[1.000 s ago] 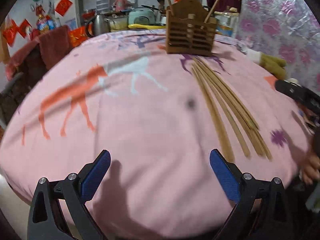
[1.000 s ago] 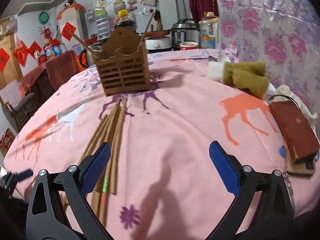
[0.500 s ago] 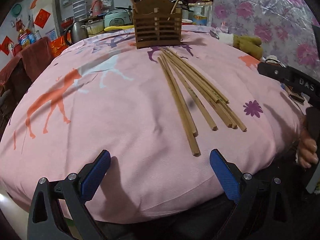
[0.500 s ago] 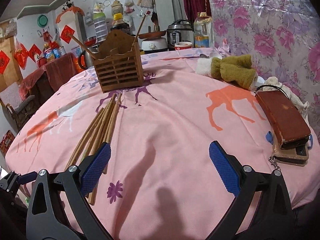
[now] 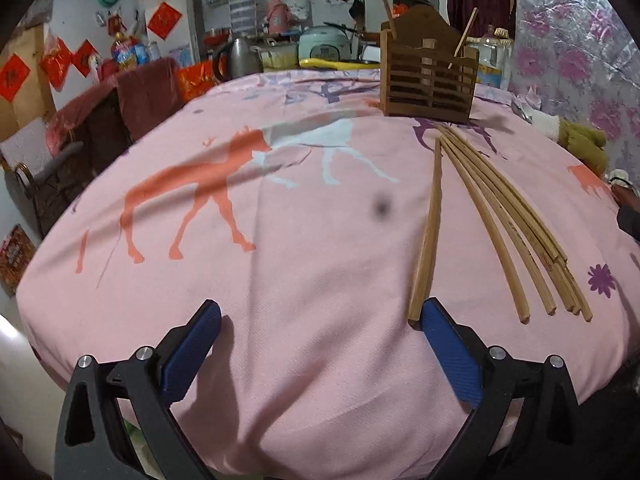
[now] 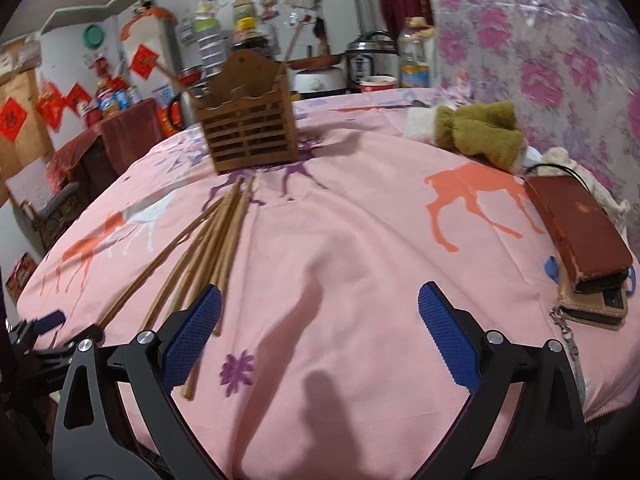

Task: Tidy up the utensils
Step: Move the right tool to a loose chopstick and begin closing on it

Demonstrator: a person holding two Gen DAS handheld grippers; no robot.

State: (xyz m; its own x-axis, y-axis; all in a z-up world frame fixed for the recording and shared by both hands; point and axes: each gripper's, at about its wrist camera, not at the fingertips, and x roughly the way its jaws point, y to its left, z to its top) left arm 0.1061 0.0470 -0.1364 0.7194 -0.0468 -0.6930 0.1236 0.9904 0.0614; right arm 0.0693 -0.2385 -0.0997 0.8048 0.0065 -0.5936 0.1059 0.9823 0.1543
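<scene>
Several wooden chopsticks (image 5: pixel 492 216) lie fanned on the pink tablecloth (image 5: pixel 280 240), pointing toward a brown slatted utensil holder (image 5: pixel 430 82) at the far side; two chopsticks stand in it. My left gripper (image 5: pixel 320 344) is open over the near table edge, its right pad just short of the leftmost chopstick's near end. In the right wrist view the same chopsticks (image 6: pixel 208 248) lie left of centre below the holder (image 6: pixel 250 130). My right gripper (image 6: pixel 320 332) is open and holds nothing; its left finger overlaps the near chopstick ends.
A brown wallet on a phone (image 6: pixel 584 236) and an olive plush glove (image 6: pixel 476 132) lie at the right of the table. The left gripper's tip (image 6: pixel 40 322) shows at the far left. Behind the table stand a rice cooker (image 5: pixel 322 46), kettle and bottles.
My left gripper has come forward and turned left, so the leftmost chopstick's end now sits by its right pad. My right gripper has moved forward over the near chopstick ends.
</scene>
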